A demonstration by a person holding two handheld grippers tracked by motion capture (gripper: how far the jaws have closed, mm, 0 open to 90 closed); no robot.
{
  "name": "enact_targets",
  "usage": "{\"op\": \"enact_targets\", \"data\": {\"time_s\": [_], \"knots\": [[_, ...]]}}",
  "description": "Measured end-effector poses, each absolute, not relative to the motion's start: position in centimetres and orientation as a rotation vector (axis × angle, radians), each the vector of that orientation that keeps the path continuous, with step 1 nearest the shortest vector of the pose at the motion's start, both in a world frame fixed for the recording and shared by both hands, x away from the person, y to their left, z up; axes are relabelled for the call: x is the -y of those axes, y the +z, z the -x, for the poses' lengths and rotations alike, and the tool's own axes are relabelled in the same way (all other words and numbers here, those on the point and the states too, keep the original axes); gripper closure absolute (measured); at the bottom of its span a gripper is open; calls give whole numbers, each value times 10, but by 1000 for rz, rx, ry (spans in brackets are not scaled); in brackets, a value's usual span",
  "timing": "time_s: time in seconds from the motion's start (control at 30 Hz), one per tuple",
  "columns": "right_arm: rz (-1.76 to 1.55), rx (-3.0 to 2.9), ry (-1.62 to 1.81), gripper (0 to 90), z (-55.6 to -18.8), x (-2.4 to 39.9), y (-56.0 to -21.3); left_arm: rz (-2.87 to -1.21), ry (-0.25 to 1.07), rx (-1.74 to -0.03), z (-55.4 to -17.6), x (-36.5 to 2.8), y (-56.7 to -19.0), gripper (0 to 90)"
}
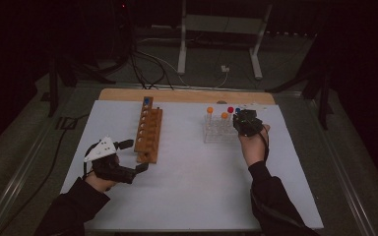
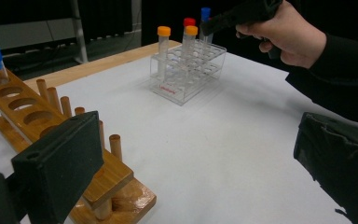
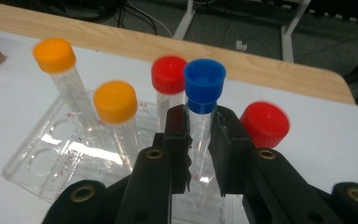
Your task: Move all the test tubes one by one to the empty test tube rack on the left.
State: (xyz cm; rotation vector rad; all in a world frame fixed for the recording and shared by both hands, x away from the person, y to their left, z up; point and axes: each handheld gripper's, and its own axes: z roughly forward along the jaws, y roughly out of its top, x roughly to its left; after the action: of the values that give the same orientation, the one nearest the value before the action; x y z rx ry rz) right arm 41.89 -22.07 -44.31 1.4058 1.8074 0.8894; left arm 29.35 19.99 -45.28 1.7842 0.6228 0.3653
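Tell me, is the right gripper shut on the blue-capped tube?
Shut on it. In the right gripper view both pads press the blue-capped tube just under its cap, above the clear rack.

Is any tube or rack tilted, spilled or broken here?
One orange-capped tube leans in the clear rack, while its neighbours stand straighter. Nothing looks spilled or broken. The right claw is shut on the blue-capped tube.

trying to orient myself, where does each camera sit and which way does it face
High view: above the person's side, looking forward and down on the table; both forearms enter from the bottom.
Left gripper view: on the left gripper, looking across at the clear rack; its two fingers show.
Right gripper view: on the right gripper, shut on the blue-capped tube.
All share the clear rack.
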Motion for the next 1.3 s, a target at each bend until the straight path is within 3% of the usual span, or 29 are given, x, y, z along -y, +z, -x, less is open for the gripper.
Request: {"op": "enact_targets", "data": {"time_s": [0.63,1.3], "knots": [[-1271,-1852,1002,768,-387,215,-402,-1807,347,-606,-292,-194,-448,21],[-1133,-2098,1112,768,-333,192,-420,-1844,313,-583,-294,-181,-444,24]]}}
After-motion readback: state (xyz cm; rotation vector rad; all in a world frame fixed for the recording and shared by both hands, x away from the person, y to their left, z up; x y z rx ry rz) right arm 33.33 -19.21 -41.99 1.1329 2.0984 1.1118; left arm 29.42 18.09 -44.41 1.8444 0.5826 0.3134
